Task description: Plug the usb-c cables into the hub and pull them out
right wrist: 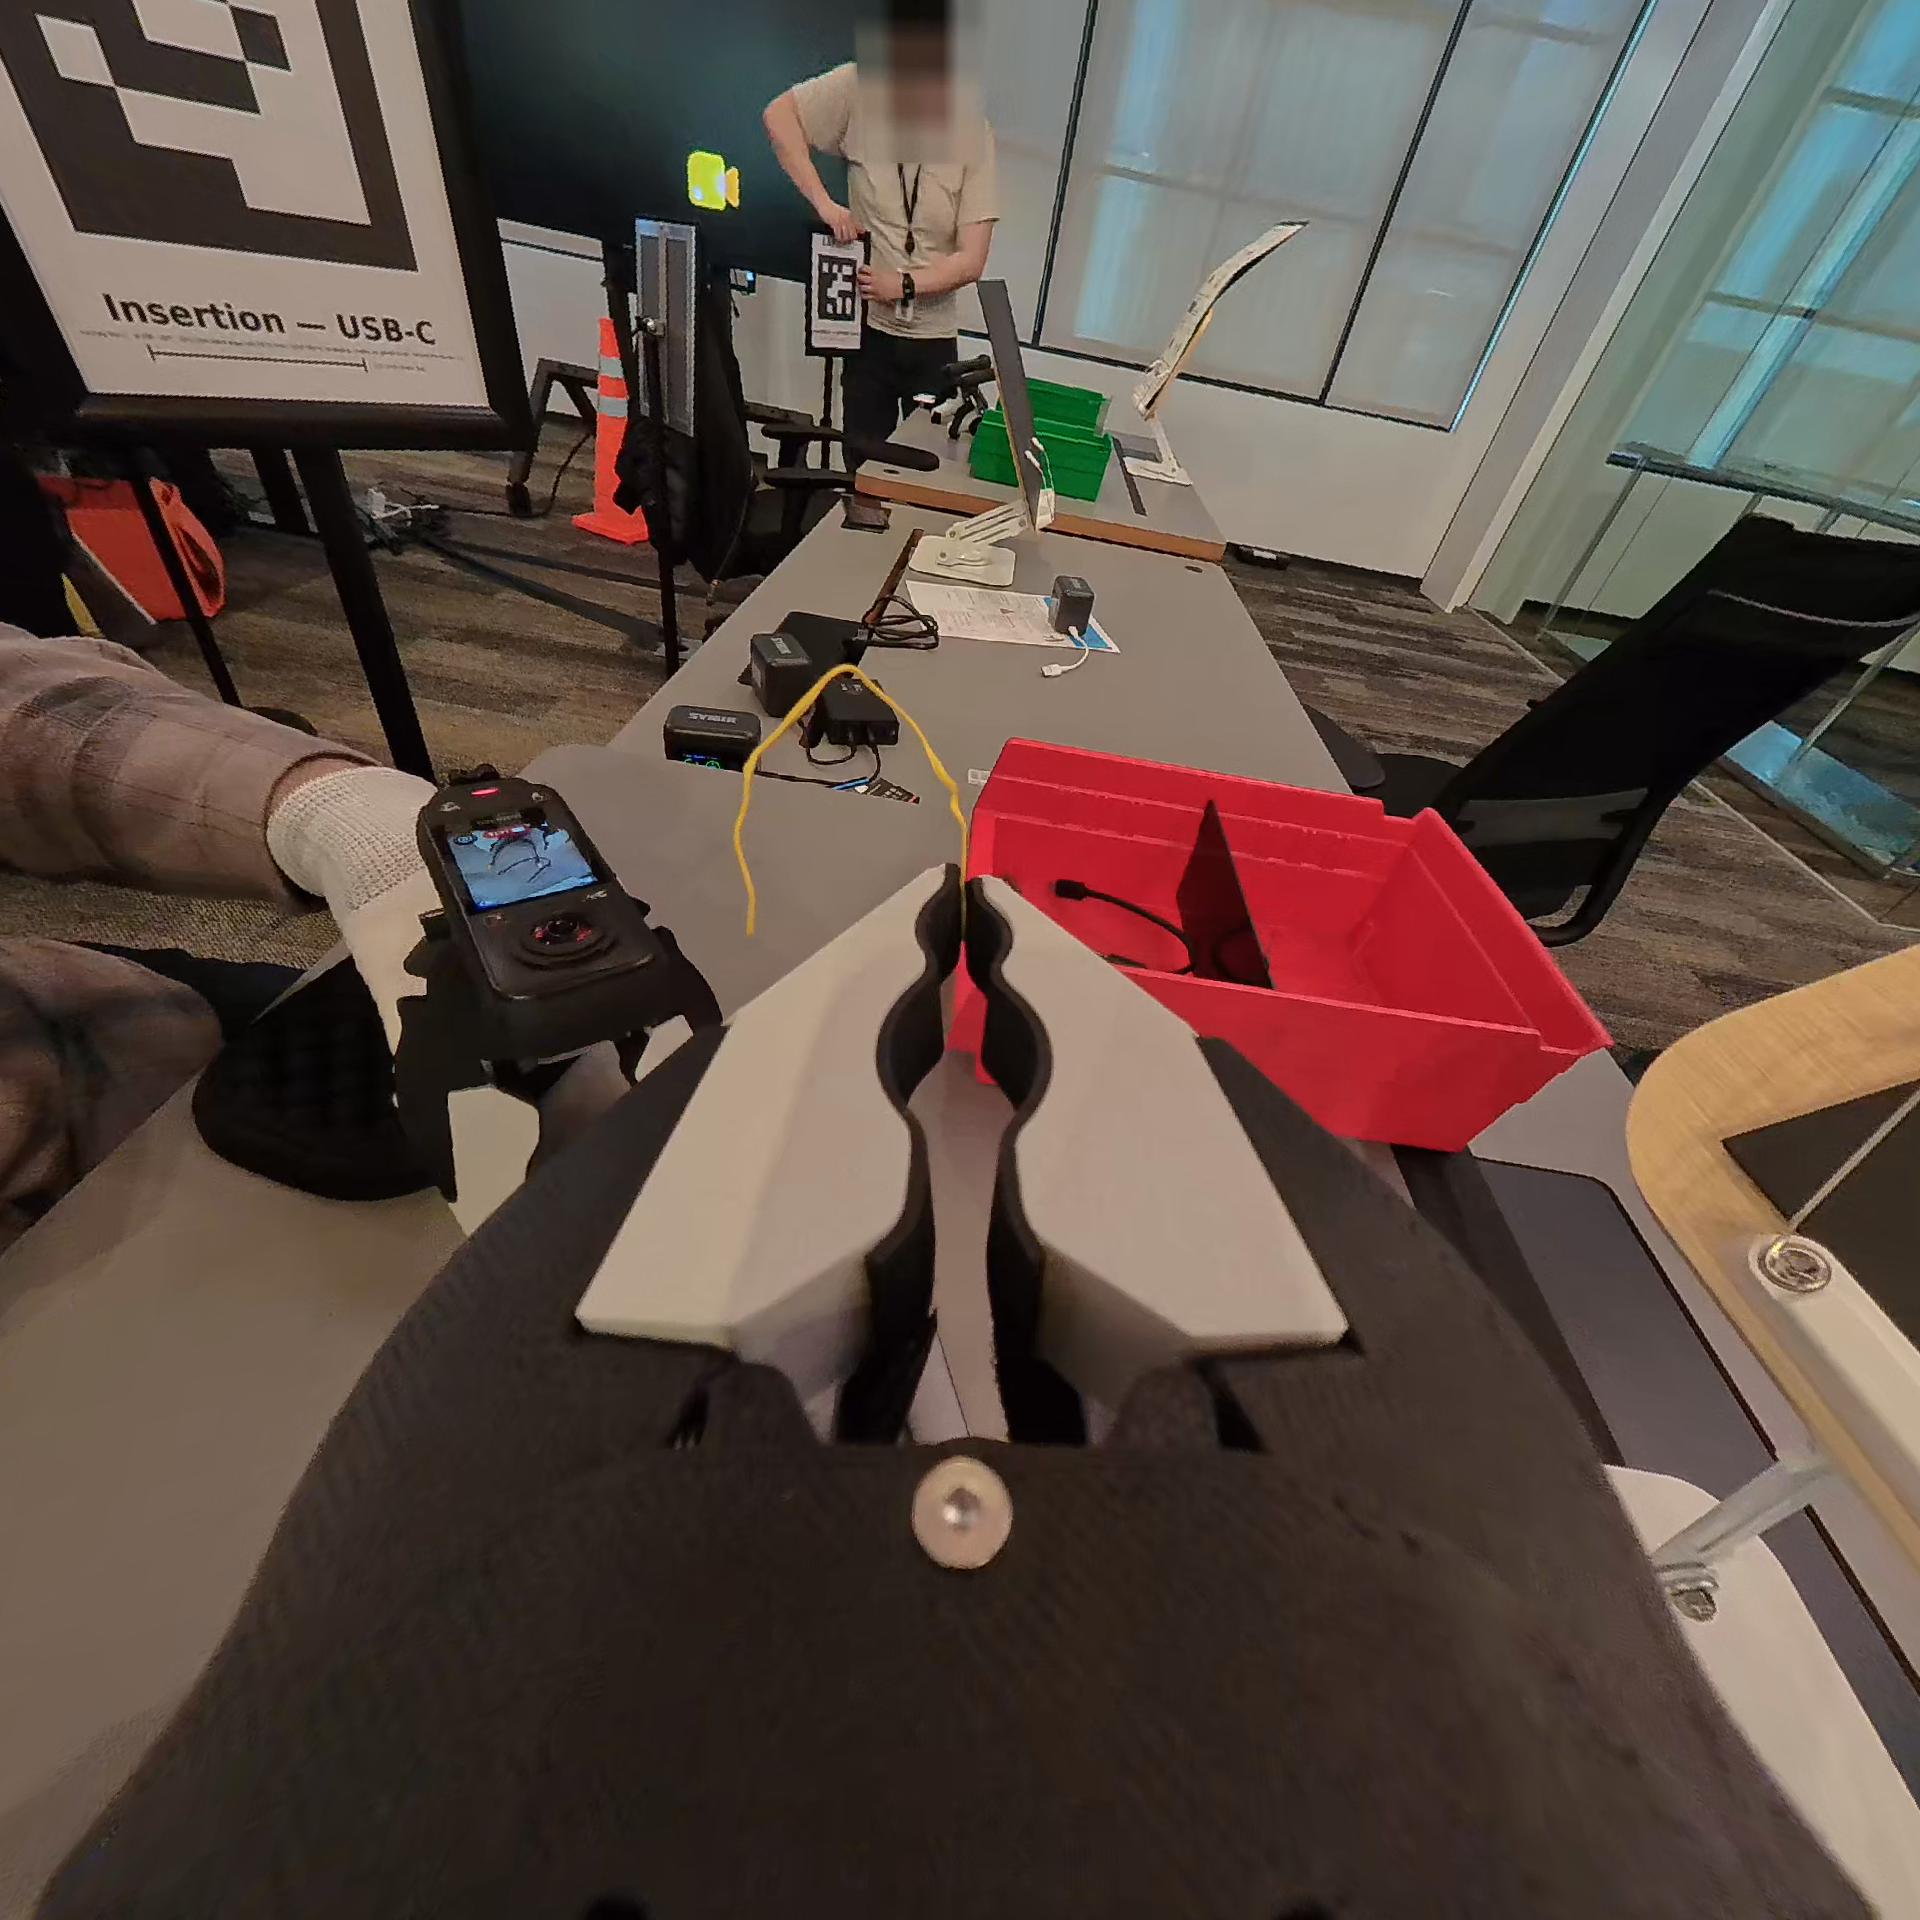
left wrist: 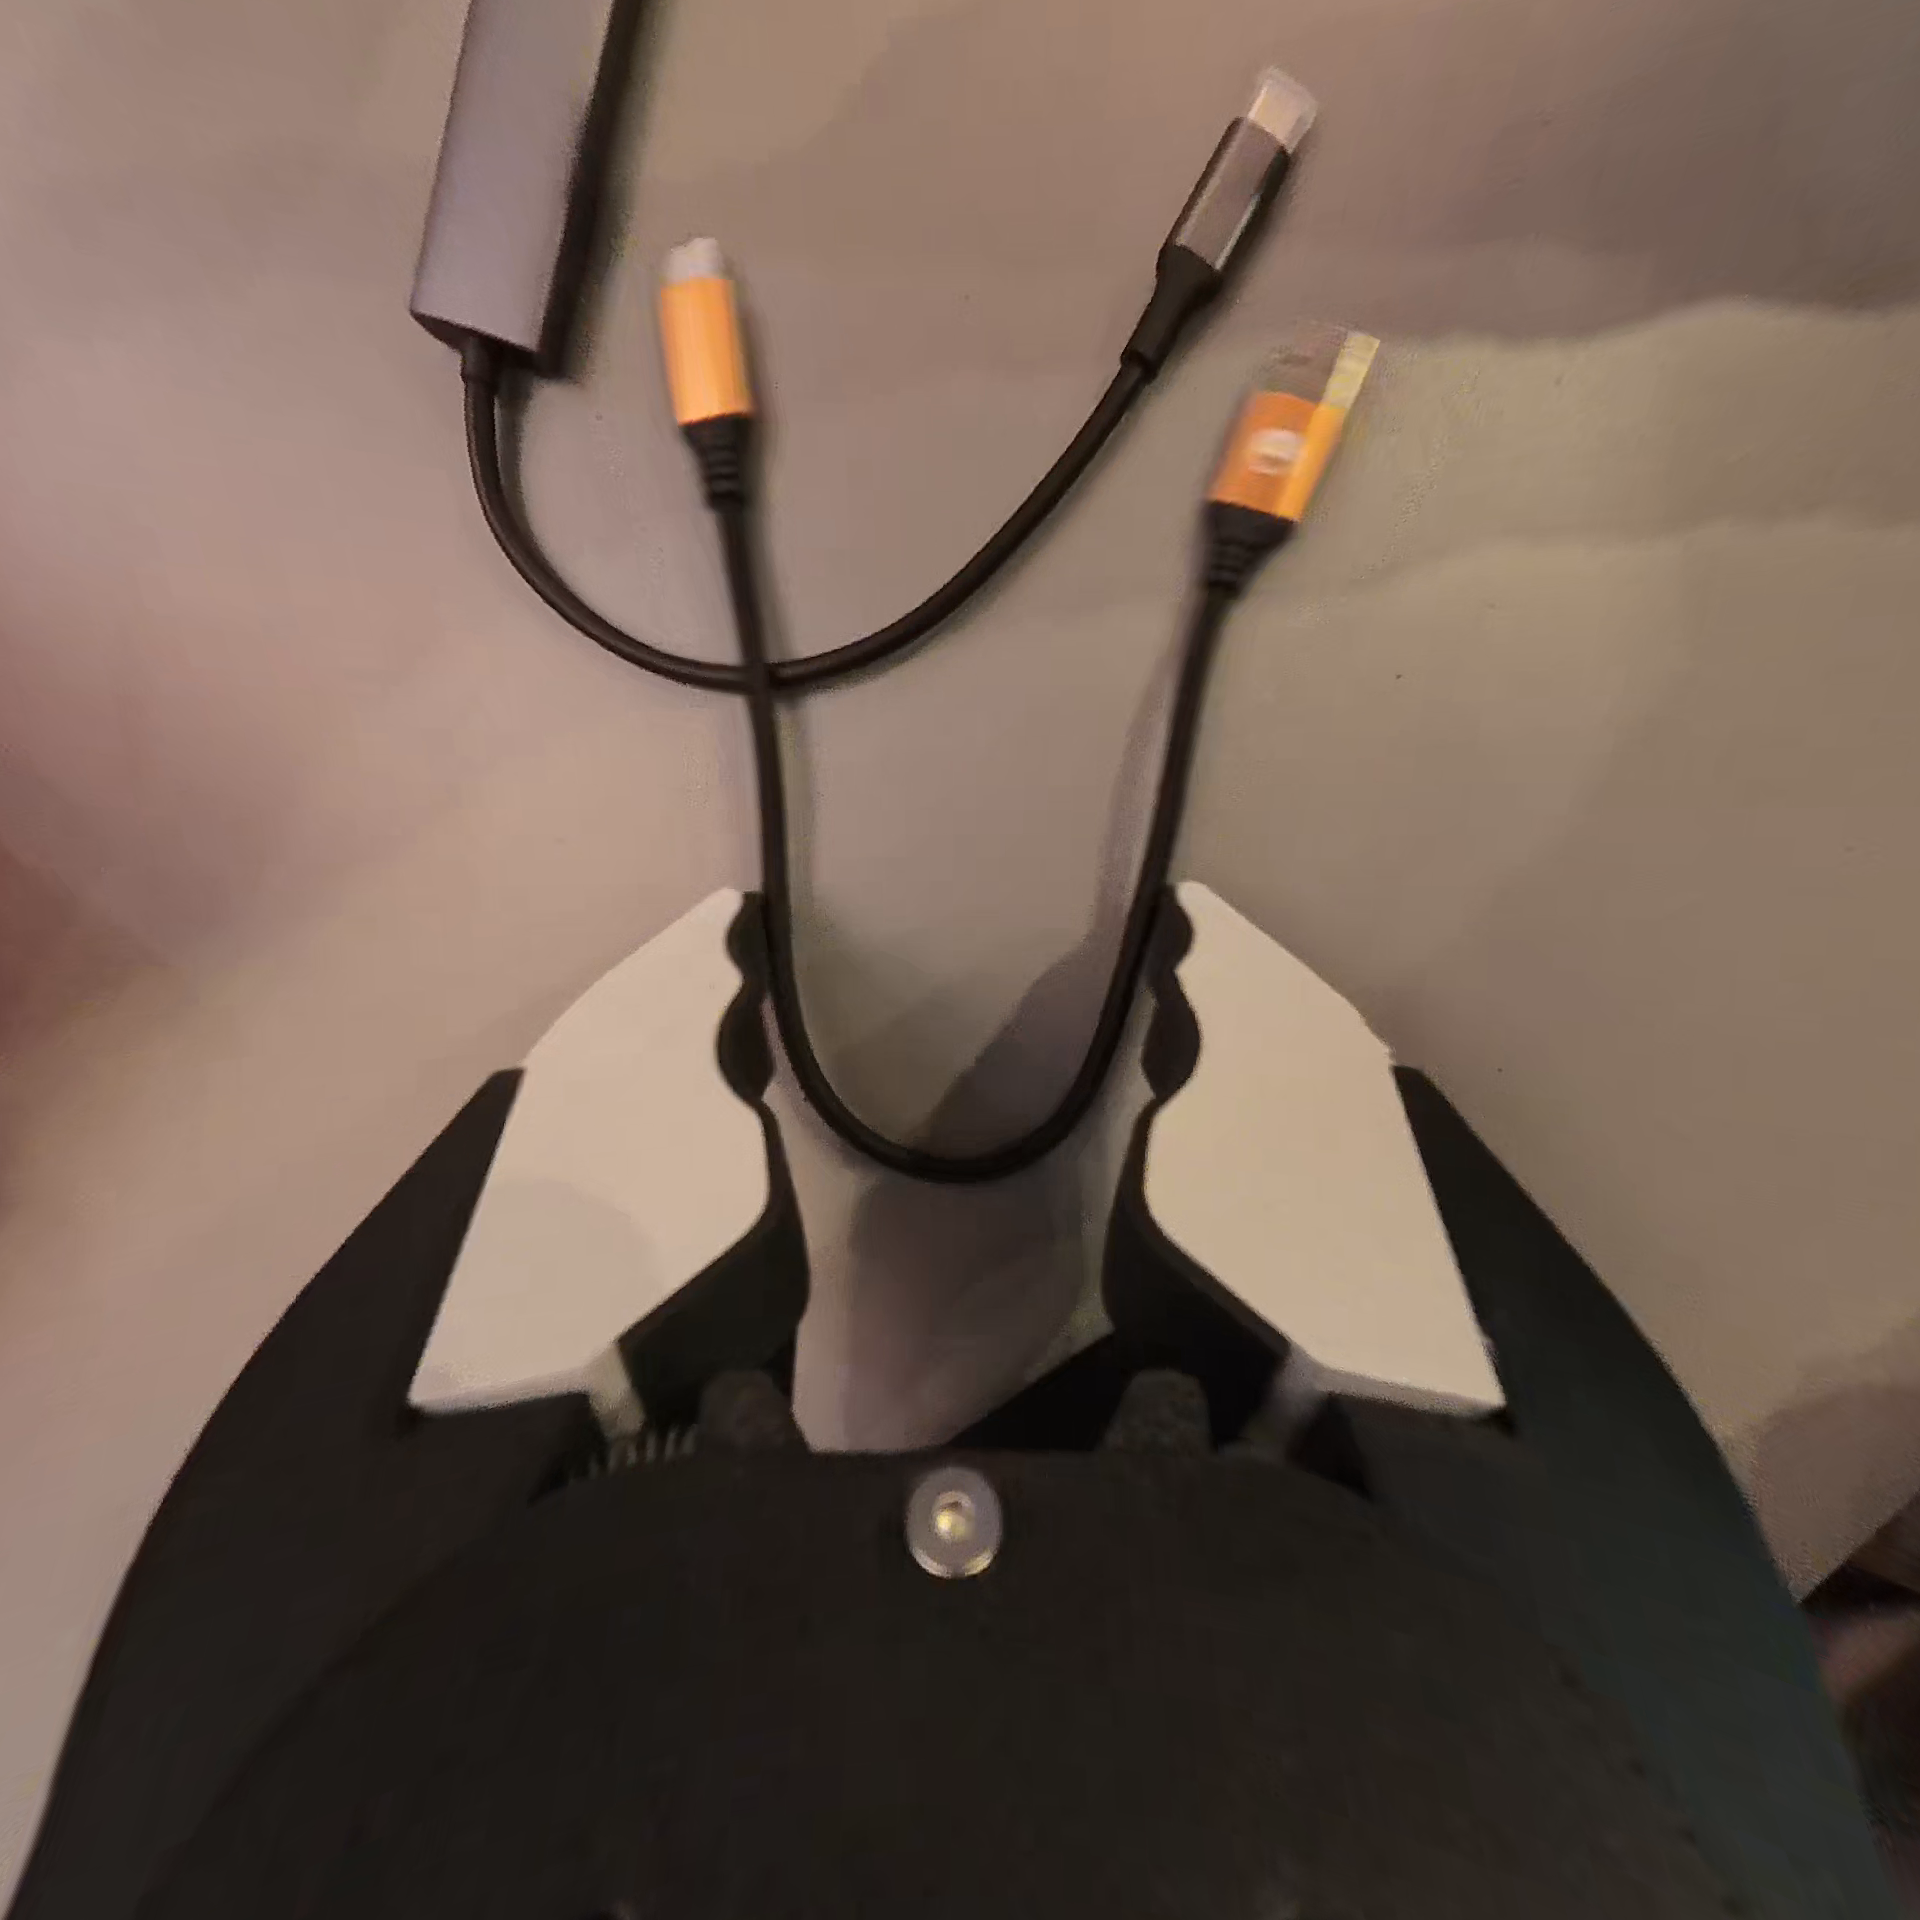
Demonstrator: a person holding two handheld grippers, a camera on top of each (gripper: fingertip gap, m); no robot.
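Observation:
In the left wrist view a grey hub (left wrist: 509,187) lies at the top left on the grey table (left wrist: 1558,727). Its black lead curves to a grey plug (left wrist: 1236,197). A short black cable (left wrist: 956,1164) with orange ends lies in a U. Its small orange plug (left wrist: 707,343) rests beside the hub and its wider orange plug (left wrist: 1278,447) lies to the right. My left gripper (left wrist: 964,914) is open, with the cable's bend between its fingers, not pinched. My right gripper (right wrist: 961,894) is shut on a thin yellow wire (right wrist: 831,717) that arches up and left above the table.
A red bin (right wrist: 1351,1039) with a black divider and a black cable (right wrist: 1132,920) stands just right of my right gripper. The left gripper's camera (right wrist: 520,894), held by a gloved hand (right wrist: 343,842), is on the left. A sign stand (right wrist: 239,208), a chair (right wrist: 1662,707) and a far person (right wrist: 914,239) surround the table. Tip to tip, the grippers are about 25 cm apart. The grey plug (left wrist: 1236,197) is closer to my left gripper, around 11 cm from its tips; the right tips are 25 cm off.

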